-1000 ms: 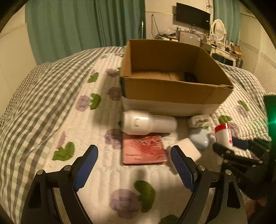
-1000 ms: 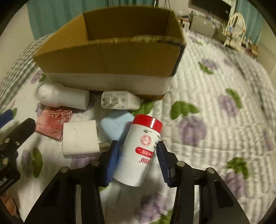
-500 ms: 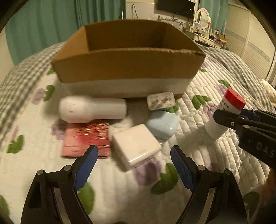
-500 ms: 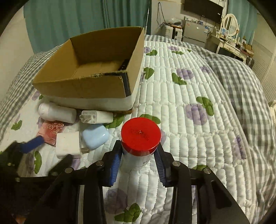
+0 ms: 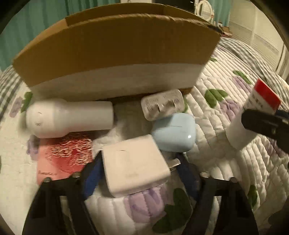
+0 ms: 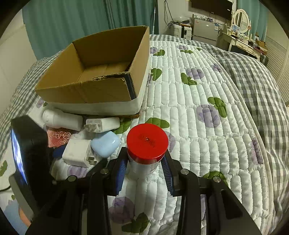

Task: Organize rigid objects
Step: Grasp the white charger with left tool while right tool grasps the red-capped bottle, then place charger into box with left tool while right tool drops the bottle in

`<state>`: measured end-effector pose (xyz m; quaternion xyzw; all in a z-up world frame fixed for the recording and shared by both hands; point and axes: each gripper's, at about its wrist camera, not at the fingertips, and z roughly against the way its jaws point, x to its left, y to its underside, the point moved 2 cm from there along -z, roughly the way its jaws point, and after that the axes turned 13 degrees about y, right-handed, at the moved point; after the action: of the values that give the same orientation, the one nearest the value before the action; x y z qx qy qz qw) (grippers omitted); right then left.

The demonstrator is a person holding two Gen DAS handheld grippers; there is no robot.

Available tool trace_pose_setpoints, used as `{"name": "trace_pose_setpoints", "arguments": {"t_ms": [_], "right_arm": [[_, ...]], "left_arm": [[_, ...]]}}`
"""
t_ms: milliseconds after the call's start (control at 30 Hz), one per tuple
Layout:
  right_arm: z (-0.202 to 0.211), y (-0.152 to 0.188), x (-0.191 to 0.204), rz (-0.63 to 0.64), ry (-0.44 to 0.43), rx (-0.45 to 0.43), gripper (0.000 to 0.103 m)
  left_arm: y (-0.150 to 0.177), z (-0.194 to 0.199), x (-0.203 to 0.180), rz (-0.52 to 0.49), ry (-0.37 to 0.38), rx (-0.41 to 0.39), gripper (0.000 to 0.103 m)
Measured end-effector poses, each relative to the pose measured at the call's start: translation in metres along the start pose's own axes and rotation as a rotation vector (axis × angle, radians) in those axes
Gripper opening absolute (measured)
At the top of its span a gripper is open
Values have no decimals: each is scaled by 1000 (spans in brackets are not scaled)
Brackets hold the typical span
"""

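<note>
My right gripper [image 6: 144, 173] is shut on a white bottle with a red cap [image 6: 147, 144] and holds it upright above the quilt; the bottle also shows in the left wrist view [image 5: 252, 115]. My left gripper [image 5: 139, 173] is open, its blue pads on either side of a white square charger [image 5: 134, 164], which also shows in the right wrist view [image 6: 77, 152]. Behind the charger lie a light blue earbud case [image 5: 174, 132], a smaller white plug adapter [image 5: 162, 104], a white cylindrical device [image 5: 68, 118] and a red booklet [image 5: 63, 159]. An open cardboard box [image 6: 101, 72] stands behind them.
All of this lies on a white quilt with purple flowers and green leaves [image 6: 198, 108] over a grey checked blanket [image 6: 252, 72]. Teal curtains [image 6: 72, 21] hang behind. A dresser with a mirror [image 6: 240, 16] and a television stand at the far right.
My left gripper has moved forward and down so its pads now flank the white charger. My right gripper has lifted the red-capped bottle a little higher and stays shut on it.
</note>
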<state>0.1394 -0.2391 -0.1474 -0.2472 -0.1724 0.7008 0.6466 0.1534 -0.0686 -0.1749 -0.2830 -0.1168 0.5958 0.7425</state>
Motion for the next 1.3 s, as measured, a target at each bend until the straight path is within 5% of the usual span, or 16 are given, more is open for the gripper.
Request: {"name": "trace_pose_setpoints", "arguments": {"t_ms": [233, 500, 867, 1100, 1300], "right_arm": [[2, 1, -3, -8, 10, -11, 37], [35, -8, 1, 17, 30, -82, 37], [116, -68, 6, 57, 17, -263, 37], [136, -130, 23, 98, -6, -362, 37], [98, -173, 40, 128, -28, -337, 36]], "left_arm": [[10, 25, -6, -1, 14, -16, 75], [-1, 85, -8, 19, -9, -128, 73], [-69, 167, 0, -6, -36, -336, 73], [-124, 175, 21, -18, -64, -395, 73], [-159, 138, 44, -16, -100, -361, 73]]}}
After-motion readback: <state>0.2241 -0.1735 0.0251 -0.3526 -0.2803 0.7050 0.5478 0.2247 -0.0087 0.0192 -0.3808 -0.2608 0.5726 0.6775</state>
